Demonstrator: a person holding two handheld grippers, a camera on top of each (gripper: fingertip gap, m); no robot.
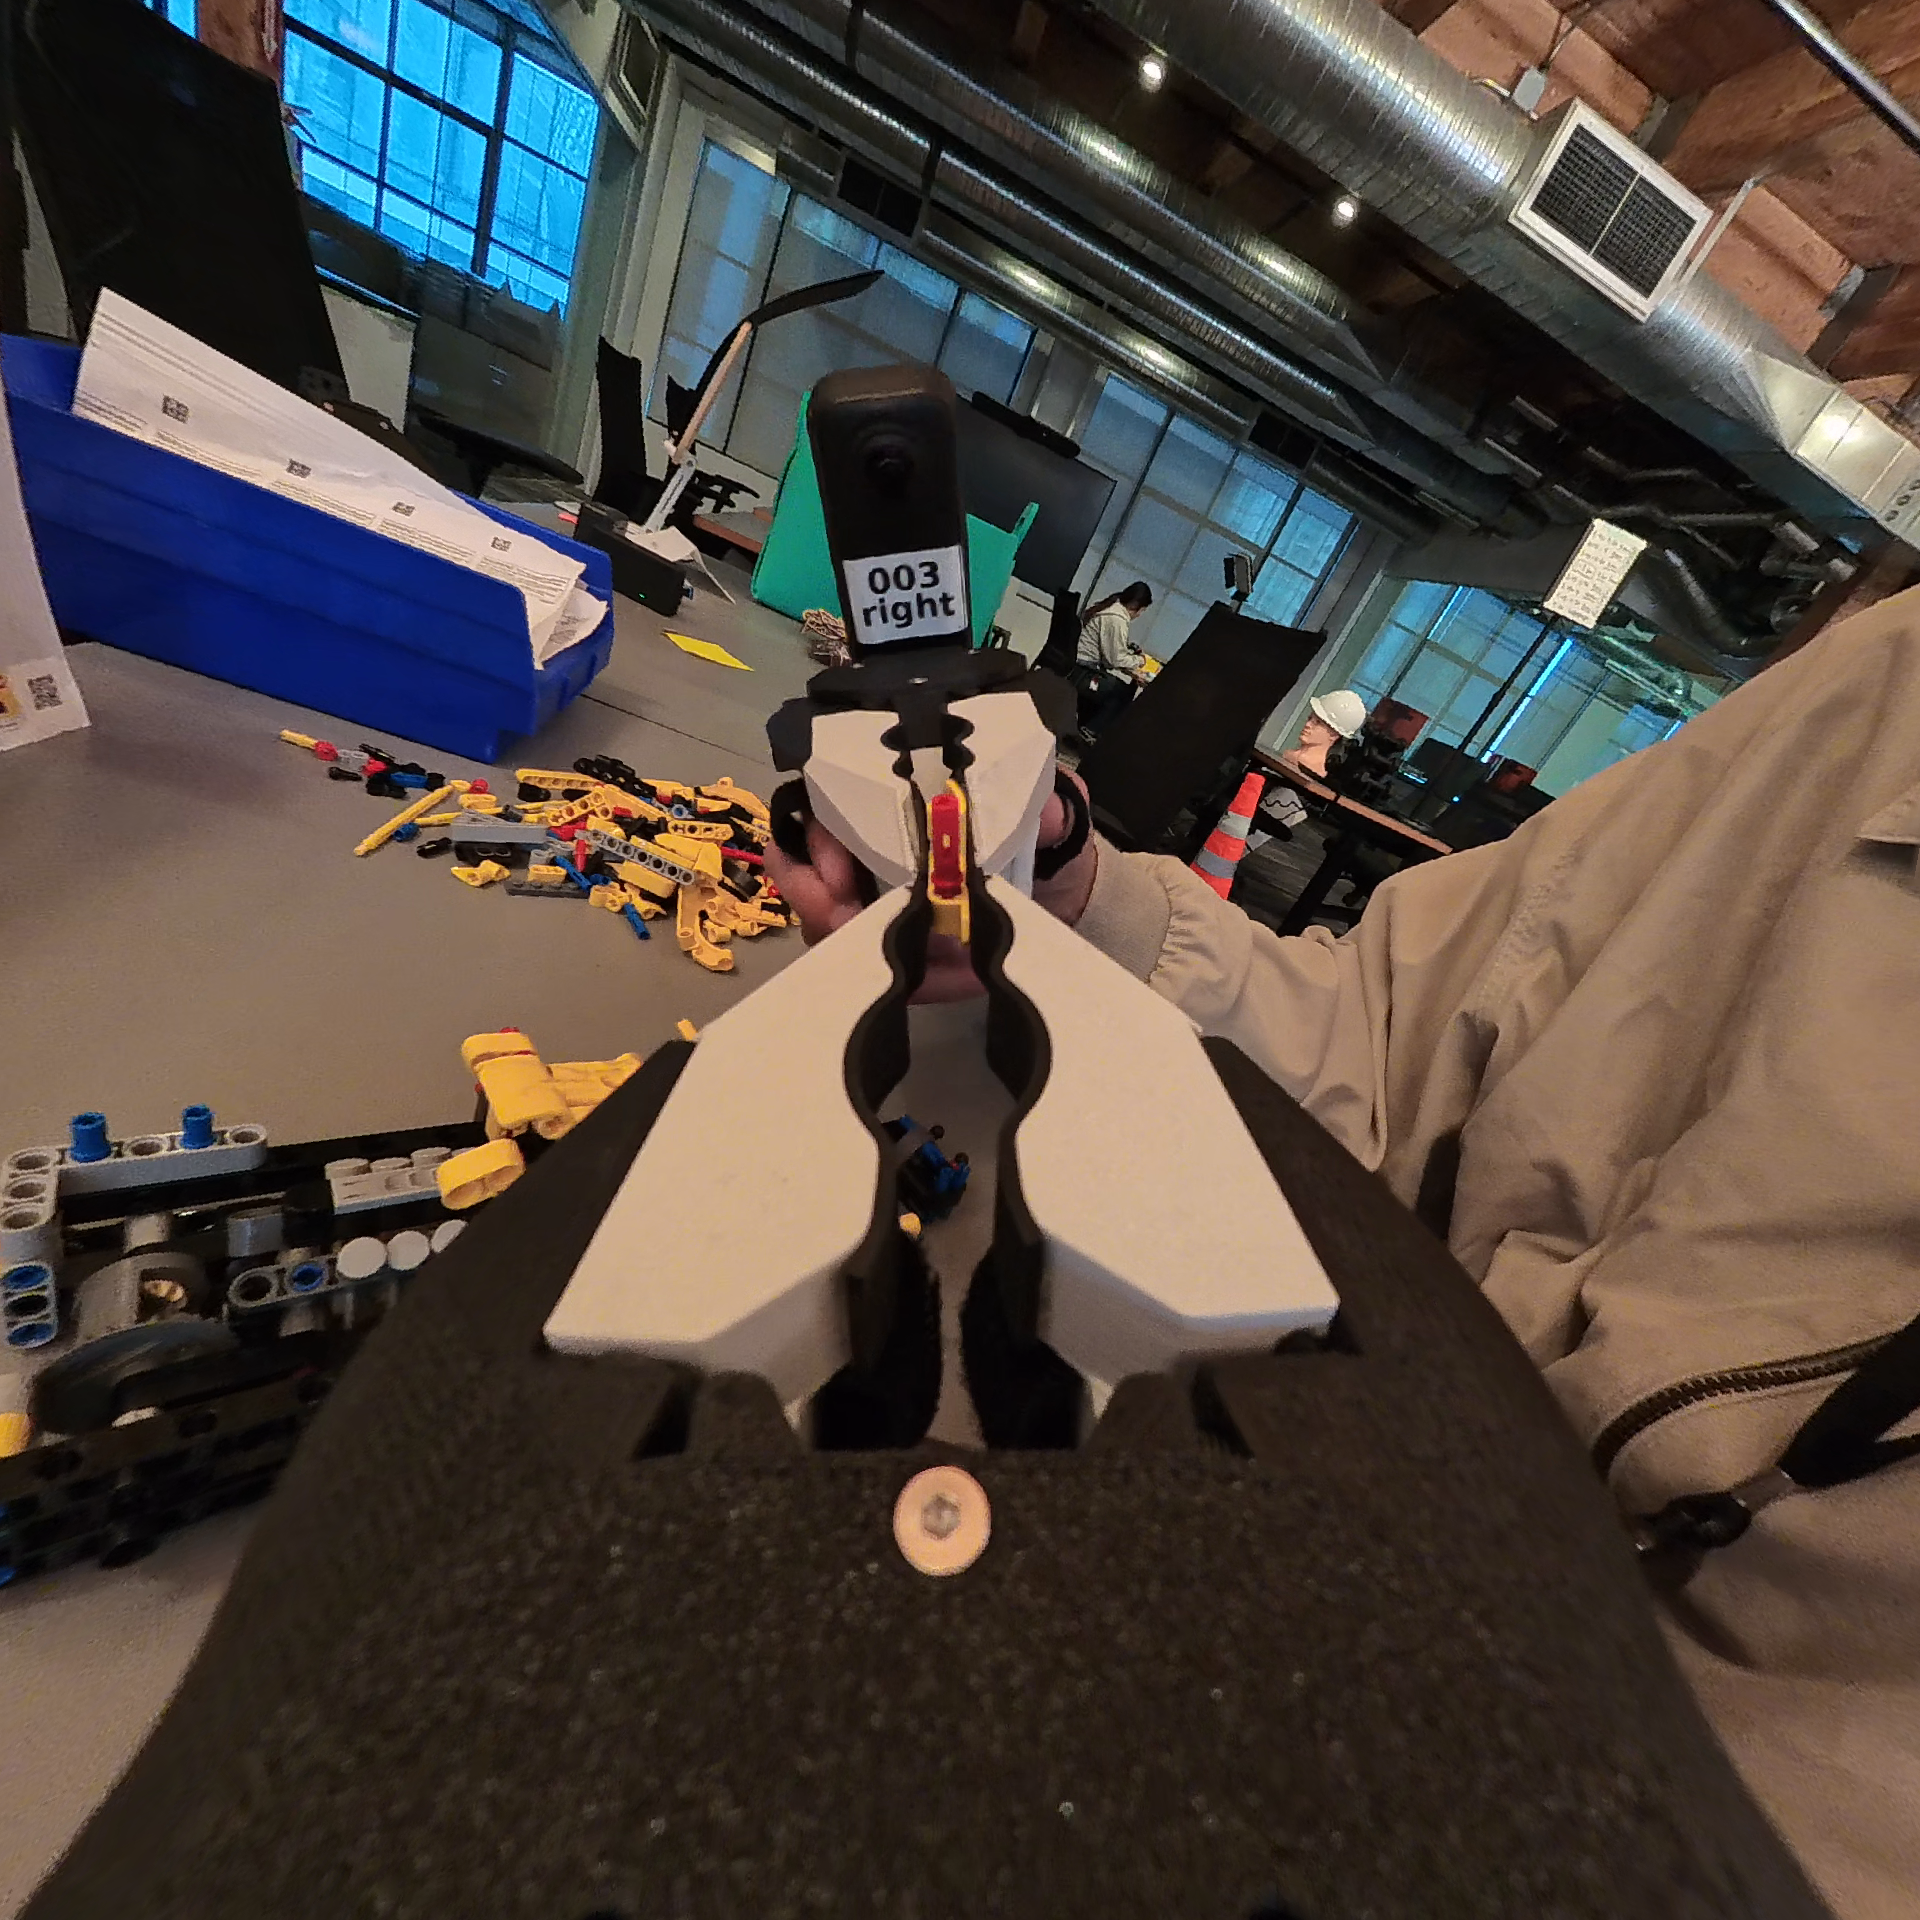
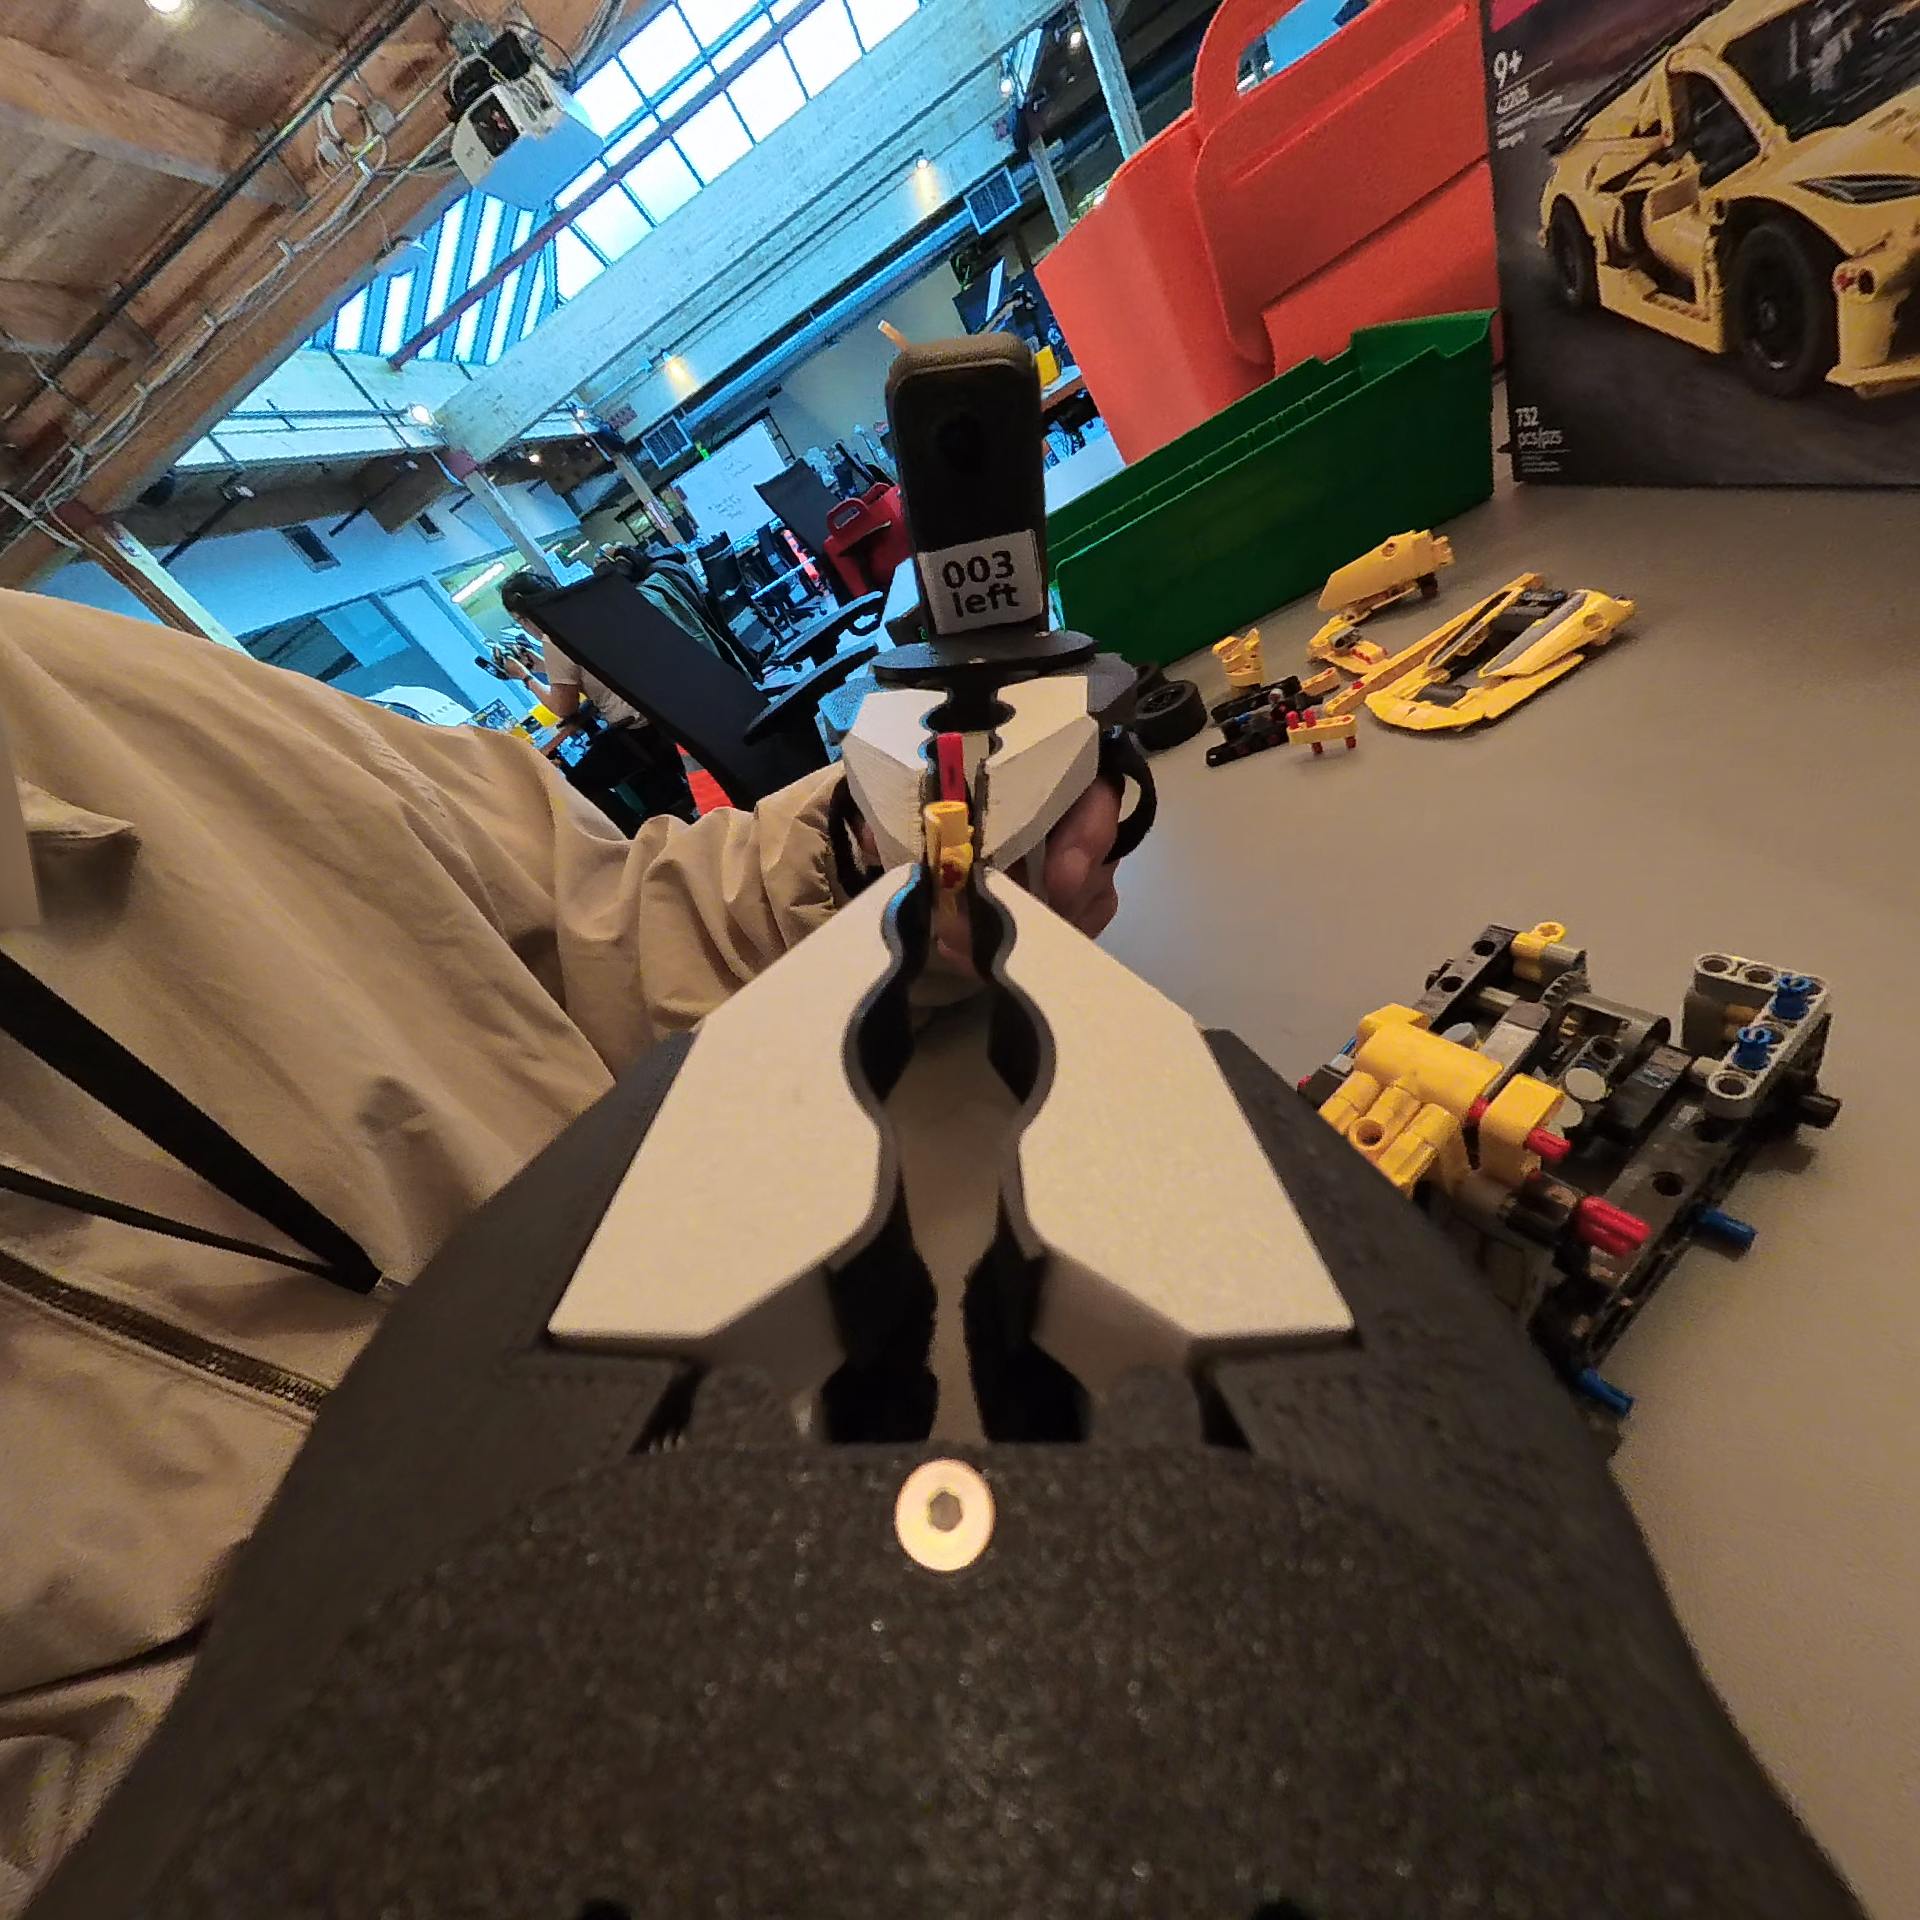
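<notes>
My two grippers meet tip to tip above the grey table (image 1: 208,935). A small yellow connector (image 1: 949,914) with a red pin (image 1: 943,831) through it sits between them. My left gripper (image 1: 948,920) is shut on the yellow end. My right gripper (image 2: 948,891) is shut on the same piece, whose yellow connector (image 2: 945,831) and red pin (image 2: 951,764) show in the right wrist view. Each gripper also shows head-on in the other's view: the right (image 1: 935,800) and the left (image 2: 961,774). A person in a beige jacket (image 1: 1558,987) holds both.
A partly built black, grey and yellow chassis (image 1: 156,1247) (image 2: 1558,1122) lies on the table beside the grippers. There are also a pile of loose pieces (image 1: 623,831), a blue bin (image 1: 312,603) with papers, a green bin (image 2: 1268,520), yellow body panels (image 2: 1475,655), a black wheel (image 2: 1169,712) and a box picturing a yellow car (image 2: 1704,239). The grippers are tip to tip, or close to it.
</notes>
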